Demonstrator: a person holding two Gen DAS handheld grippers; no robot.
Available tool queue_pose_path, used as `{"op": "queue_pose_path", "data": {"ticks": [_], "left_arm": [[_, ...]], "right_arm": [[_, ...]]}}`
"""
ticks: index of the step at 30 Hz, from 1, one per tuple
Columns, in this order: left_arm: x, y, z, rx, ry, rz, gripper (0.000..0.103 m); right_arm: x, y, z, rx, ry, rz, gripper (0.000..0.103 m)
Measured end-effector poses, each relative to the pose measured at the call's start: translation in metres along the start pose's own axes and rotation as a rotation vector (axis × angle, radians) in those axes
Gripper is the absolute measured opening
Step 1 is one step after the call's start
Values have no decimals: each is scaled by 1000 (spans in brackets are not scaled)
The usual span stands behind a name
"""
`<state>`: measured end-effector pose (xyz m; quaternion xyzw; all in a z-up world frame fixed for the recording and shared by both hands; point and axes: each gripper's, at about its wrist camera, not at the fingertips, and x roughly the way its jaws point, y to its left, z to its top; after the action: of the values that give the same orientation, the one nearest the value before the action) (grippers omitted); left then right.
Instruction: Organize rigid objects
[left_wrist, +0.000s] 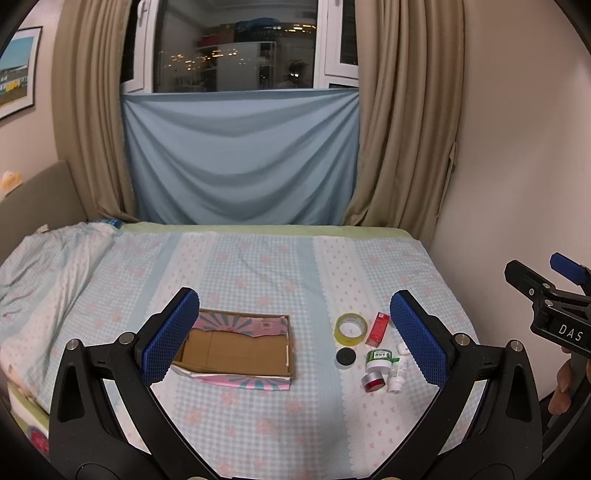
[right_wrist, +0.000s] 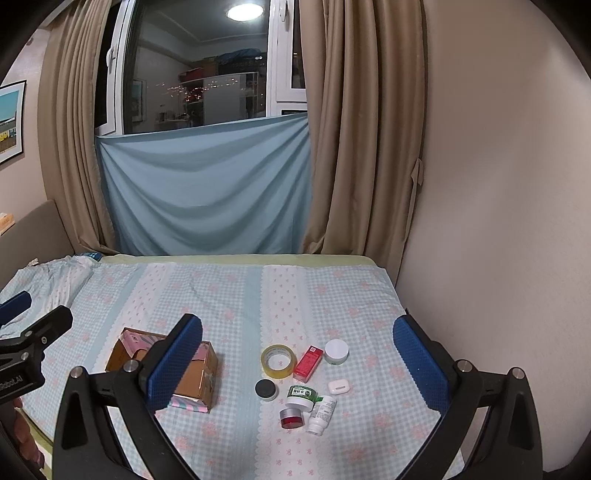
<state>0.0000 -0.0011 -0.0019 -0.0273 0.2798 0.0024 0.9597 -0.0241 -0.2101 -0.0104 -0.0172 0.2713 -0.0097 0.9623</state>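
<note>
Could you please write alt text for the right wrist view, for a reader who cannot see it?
The open right gripper hovers above a checked bedspread holding a cardboard box and, to its right, a cluster of small items, including a tape roll and a red carton.

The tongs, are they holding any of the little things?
No. Both tongs, left and right, are wide open and hold nothing. The tape roll and jars lie on the bed.

Left tool (left_wrist: 293, 338), right tool (right_wrist: 297, 363): spread wide.
</note>
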Motion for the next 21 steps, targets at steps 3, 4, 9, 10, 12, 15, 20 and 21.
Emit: {"op": "queue_pose_path", "data": {"ticks": [3,4,9,10,12,15,20,21], "left_arm": [[0,0,0,0,0,0,102],[0,0,0,0,0,0,102],[1,-3,-3,2,1,-3,102],[2,-3,-4,2,2,-3,102],[2,-3,-4,2,2,-3,102],[3,-6,-6,3,5,-2,102],[4,-9,-8,2,9,-4,102],[4,-9,-7,2,9,-4,102]], "right_arm": [[1,-1,0,3,1,3,103],[1,-1,0,4,2,4,103],[1,-1,0,5,2,5,103],[1,-1,0,6,2,5,103],[1,-1,0,6,3,5,103],[1,-1,-1,6,3,5,103],[1,-2,-3,9,6,7,103],[1,-2,-3,9,7,8,103]]}}
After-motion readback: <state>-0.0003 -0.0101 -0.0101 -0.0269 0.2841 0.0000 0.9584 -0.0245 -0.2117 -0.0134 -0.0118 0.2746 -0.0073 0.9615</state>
